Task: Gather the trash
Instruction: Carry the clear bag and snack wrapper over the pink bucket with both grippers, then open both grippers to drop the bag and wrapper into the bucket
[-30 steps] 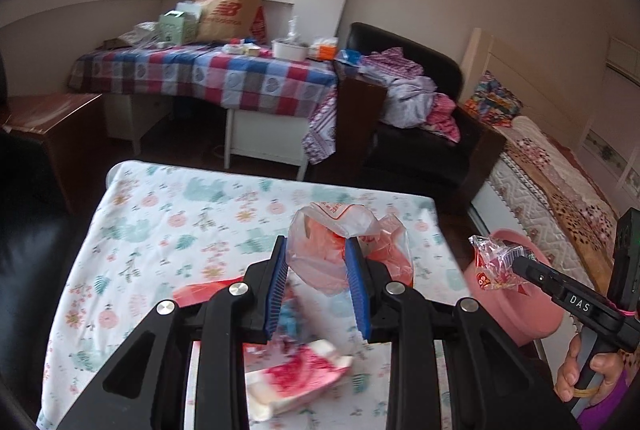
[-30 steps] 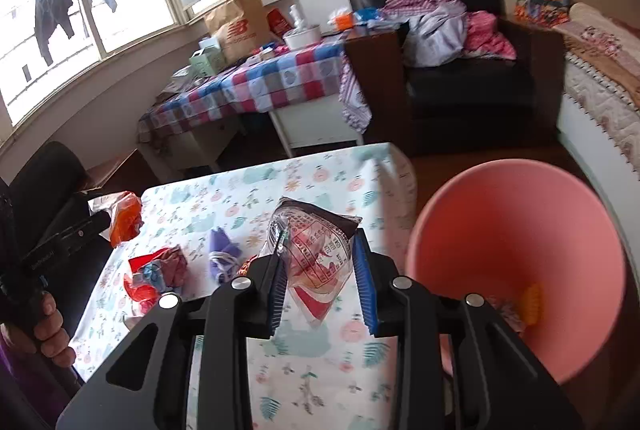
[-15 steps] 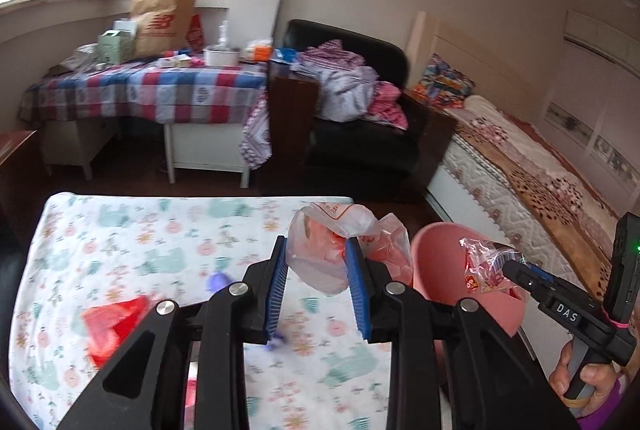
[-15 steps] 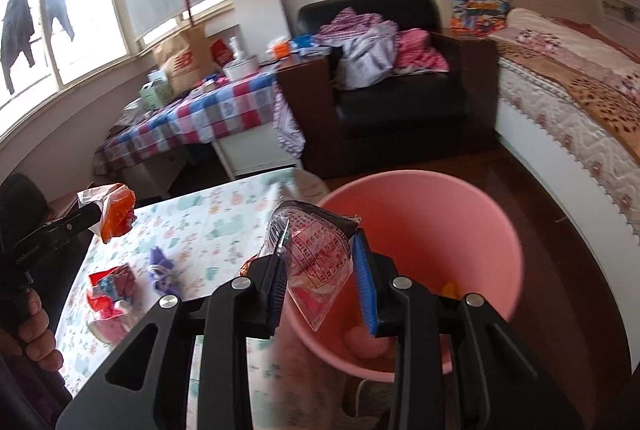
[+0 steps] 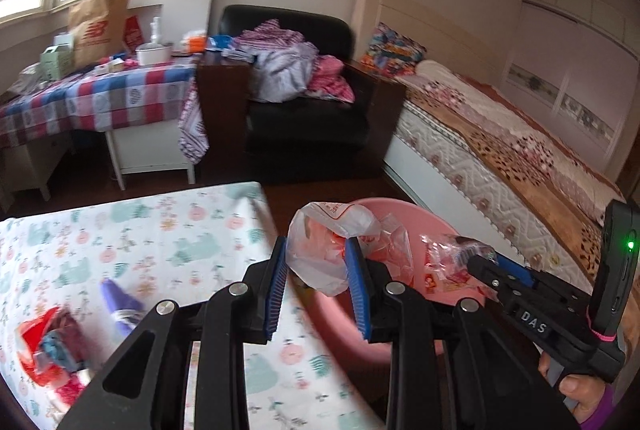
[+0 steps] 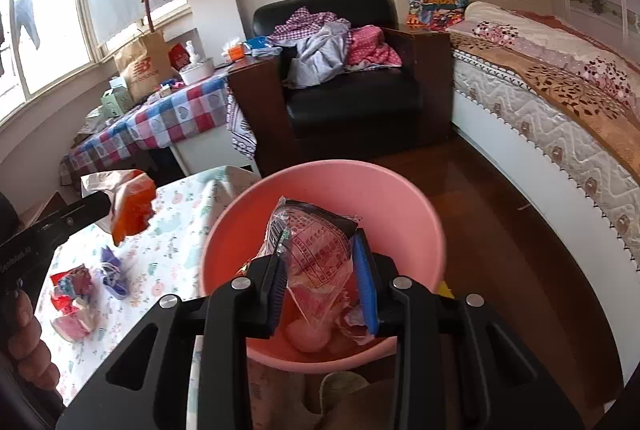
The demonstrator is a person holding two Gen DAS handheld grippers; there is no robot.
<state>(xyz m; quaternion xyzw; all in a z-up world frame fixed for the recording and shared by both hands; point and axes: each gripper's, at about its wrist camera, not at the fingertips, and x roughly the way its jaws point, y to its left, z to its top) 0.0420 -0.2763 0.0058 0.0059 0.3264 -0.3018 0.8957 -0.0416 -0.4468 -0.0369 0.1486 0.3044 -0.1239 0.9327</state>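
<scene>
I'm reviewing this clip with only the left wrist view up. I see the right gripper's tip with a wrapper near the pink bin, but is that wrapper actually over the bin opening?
Observer: Yes. From the right wrist view, the printed clear wrapper hangs between the right gripper pads directly above the pink bin opening.
Operator: Anything in the bin already?
Observer: Yes, some pale and pinkish scraps lie at the bottom.
Operator: My view blurs the table's left side. What is left there?
Observer: A red and blue wrapper bundle, a purple scrap and a pink piece lie on the floral tablecloth.
Operator: And the left gripper's load?
Observer: The left gripper holds a clear bag with orange inside, above the table, not the bin.
</scene>
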